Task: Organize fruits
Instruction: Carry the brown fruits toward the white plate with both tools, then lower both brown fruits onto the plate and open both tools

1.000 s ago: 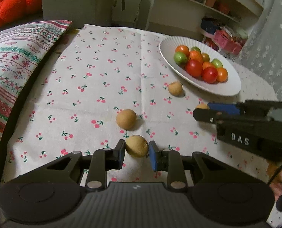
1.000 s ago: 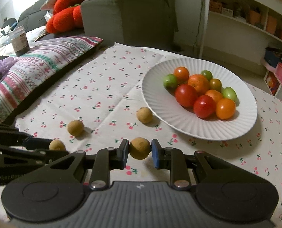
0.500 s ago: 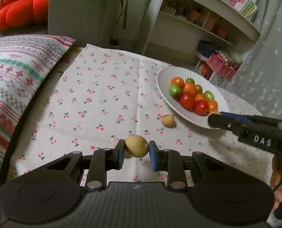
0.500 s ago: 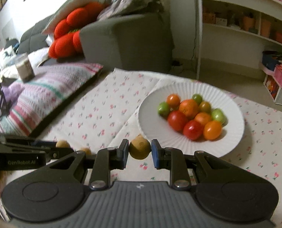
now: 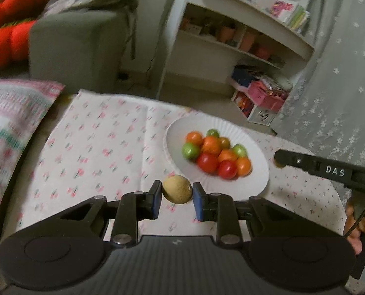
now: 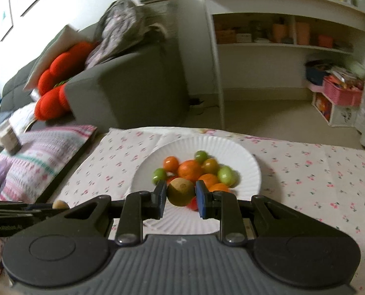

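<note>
My left gripper is shut on a round tan fruit, lifted above the cherry-print cloth just short of the white plate. The plate holds several red, orange and green tomatoes. My right gripper is shut on a second tan fruit, held over the near part of the plate, in front of the tomatoes. In the left wrist view, the right gripper reaches in from the right beside the plate's rim. In the right wrist view, the left gripper shows at the far left.
A striped patterned pillow lies along the left of the table. Behind stand a grey sofa with red cushions, a white shelf unit and a pink basket on the floor. A hand grips the right tool.
Both grippers have risen with their fruits and moved toward the plate. The right one has gone from the cloth to over the plate. The loose fruits on the cloth have left view.
</note>
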### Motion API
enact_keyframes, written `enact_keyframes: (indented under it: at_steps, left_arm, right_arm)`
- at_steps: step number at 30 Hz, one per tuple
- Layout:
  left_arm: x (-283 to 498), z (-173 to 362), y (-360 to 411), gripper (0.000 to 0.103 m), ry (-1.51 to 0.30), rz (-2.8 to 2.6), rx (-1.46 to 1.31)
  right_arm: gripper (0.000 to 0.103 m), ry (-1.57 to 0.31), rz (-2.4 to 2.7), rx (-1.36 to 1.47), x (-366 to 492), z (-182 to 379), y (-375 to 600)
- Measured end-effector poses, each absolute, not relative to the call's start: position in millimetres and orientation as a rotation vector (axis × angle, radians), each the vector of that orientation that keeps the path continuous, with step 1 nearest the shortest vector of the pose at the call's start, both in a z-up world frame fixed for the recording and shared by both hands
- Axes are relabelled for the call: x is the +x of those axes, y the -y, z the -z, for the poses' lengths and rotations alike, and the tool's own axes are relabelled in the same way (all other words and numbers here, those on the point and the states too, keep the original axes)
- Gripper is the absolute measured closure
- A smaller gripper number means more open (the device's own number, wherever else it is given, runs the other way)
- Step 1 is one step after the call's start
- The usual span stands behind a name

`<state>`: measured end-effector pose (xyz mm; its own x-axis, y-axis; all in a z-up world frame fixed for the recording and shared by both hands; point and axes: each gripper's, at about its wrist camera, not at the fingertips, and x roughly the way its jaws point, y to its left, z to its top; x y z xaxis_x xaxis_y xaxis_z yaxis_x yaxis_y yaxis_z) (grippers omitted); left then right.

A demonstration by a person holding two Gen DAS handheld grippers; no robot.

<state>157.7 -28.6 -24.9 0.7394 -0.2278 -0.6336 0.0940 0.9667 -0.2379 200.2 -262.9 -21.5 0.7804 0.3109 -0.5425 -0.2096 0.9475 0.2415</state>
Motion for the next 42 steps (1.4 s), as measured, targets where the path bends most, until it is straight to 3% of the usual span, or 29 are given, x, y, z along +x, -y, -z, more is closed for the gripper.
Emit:
enact_keyframes:
  at_steps: [15,31,42]
  left_arm:
    - [227,65,101,0.103,-0.713,0.298,0.035]
    - [249,90,88,0.103,-0.774,0.349,-0.008]
    - [233,73,59,0.101,-0.770,0.335,-0.095]
  right_arm:
    - [0.080,-0.706,-0.264,0.223,216,53,273]
    - [0.080,-0.778,-0.291,0.275,232,74,261]
    - [0.079,-0.784,-0.346,0.452,230,78,260]
